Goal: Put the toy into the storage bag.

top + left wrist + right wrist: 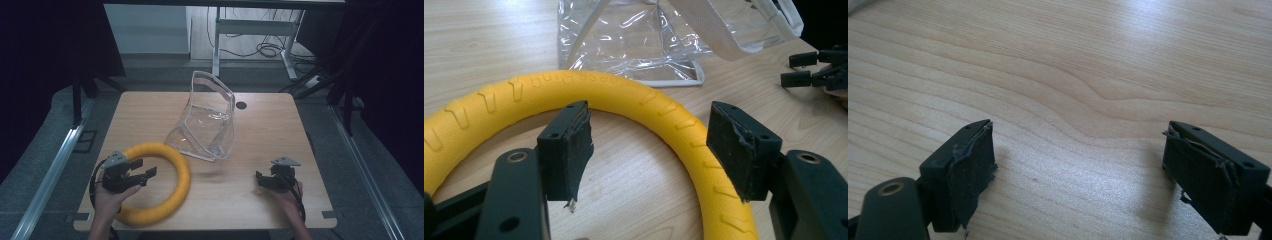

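— Why does the left gripper (142, 170) hover inside the yellow textured foam ring (181, 165)?

— Jaws wide apart, holding nothing; probably lining up on the ring's arc, which lies flat on the wooden table (265, 125) beside the clear plastic bag (210, 120).

— The right gripper (1080, 175)?

— Spread wide too, empty, over bare wood.

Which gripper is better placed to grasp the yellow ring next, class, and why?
Left. The left gripper hangs open over the yellow ring, its fingers flanking the band. The right gripper is open over bare table, well away from the ring.
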Demonstrator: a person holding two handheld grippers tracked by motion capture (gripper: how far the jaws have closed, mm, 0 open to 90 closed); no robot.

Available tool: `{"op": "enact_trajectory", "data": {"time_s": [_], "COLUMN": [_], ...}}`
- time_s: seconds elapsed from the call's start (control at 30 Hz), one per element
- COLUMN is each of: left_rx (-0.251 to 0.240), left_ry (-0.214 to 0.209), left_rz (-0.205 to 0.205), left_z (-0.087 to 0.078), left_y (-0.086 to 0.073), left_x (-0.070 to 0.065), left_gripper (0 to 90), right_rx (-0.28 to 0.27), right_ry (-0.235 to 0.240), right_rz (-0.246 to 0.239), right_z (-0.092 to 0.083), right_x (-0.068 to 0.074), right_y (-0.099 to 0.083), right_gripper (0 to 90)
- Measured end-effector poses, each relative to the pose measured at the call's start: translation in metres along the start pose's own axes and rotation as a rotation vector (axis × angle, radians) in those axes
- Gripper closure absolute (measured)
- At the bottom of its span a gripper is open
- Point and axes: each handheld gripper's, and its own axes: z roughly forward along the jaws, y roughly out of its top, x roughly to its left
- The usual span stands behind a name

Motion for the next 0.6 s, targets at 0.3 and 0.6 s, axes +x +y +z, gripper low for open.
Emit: {"op": "enact_trajectory", "data": {"time_s": [0.3, 0.6], "left_rx": [-0.014, -0.02], "left_ry": [0.038, 0.004], "left_rz": [-0.003, -0.01], "left_z": [-0.0008, -0.0063], "left_y": [-0.0006, -0.0004], "left_x": [0.0038, 0.0044], "left_gripper": [34.9, 35.7], "right_rx": [-0.003, -0.002], "right_ry": [0.005, 0.005], "right_rz": [-0.005, -0.006], "right_z": [0.0002, 0.0001], "right_x": [-0.0001, 0.0002], "right_y": [0.0002, 0.0001], "right_gripper": [14.3, 14.7]}}
